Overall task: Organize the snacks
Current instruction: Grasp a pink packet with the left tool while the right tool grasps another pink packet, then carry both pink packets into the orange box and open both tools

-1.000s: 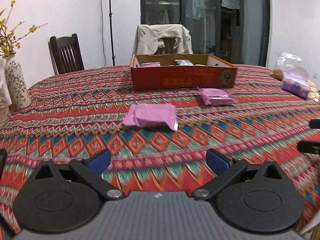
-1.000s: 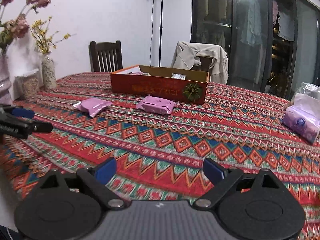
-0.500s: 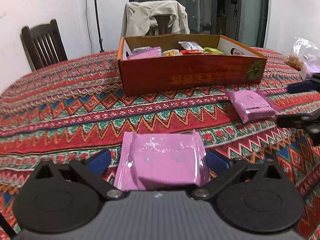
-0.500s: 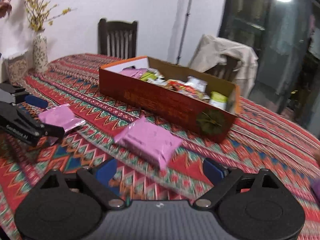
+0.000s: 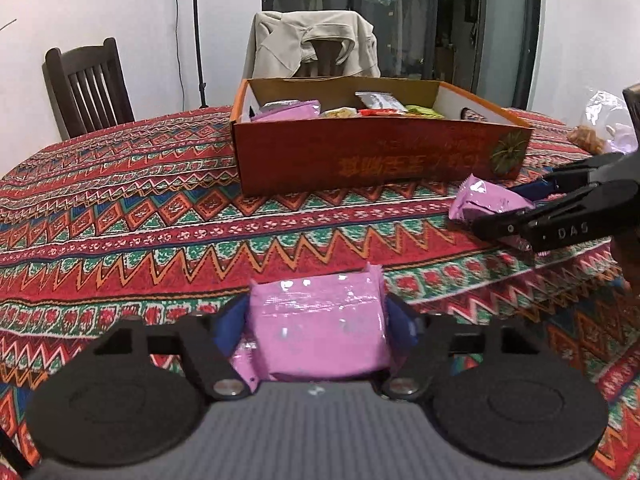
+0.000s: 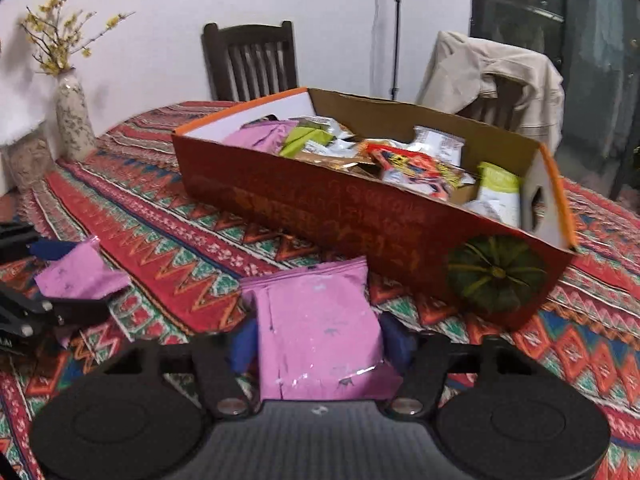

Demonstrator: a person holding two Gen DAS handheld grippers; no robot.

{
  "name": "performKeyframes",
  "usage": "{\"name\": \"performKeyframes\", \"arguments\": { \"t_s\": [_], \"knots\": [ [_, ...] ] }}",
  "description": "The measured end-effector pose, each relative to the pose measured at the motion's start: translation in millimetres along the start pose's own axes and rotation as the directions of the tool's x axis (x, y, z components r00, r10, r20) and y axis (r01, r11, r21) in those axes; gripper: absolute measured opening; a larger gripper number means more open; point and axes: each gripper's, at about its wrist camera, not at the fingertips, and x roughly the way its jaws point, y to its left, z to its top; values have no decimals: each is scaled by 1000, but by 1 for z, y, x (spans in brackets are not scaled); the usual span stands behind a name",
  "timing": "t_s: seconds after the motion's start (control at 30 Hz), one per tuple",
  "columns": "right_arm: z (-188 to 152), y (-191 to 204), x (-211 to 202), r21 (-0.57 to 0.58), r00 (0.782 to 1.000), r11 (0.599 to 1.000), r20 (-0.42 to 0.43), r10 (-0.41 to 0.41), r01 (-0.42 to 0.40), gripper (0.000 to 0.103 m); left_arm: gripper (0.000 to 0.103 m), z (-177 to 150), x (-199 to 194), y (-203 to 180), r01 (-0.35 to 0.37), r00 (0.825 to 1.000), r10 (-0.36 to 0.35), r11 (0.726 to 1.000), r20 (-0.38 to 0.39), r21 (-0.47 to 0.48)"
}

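- A table [image 5: 120, 216] covered with a red zigzag-patterned cloth is seen filling both views; a broad stretch of bare cloth is left between the grippers and the box.
- A long red cardboard box [image 5: 380, 156] is set on the cloth, its top open; its near wall is faced by both grippers, and mixed snack packets are seen heaped inside it.
- Two chairs are placed behind the far table edge: a dark wooden chair [image 5: 86, 84] and one draped with a beige jacket [image 5: 316, 44].
- A vase [image 6: 74, 114] with yellow twigs is stood near the table's edge in the right wrist view, well apart from the box.
- A pink packet [image 5: 316, 328] is clamped between the blue pads of the left gripper [image 5: 316, 320], close above the cloth; whether it is lifted cannot be told.
- A second pink packet [image 6: 320, 328] is gripped likewise by the right gripper [image 6: 320, 334], its far edge just short of the box's near wall.
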Motion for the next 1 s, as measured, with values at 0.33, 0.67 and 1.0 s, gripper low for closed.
{"name": "performKeyframes", "arguments": {
  "t_s": [0.33,0.67,1.0],
  "knots": [
    [-70,24,-96,121,990,986,61,-124,116,61,65,-33,-74,-35,124,992,-120,985,35,-124],
    [-144,46,-180,217,979,965,105,-173,147,61,65,-53,-118,-74,139,989,-135,988,55,-63],
    [-156,52,-203,229,972,964,158,-174,135,61,65,-52,-131,-90,135,988,-133,991,81,-16]
  ]
}}
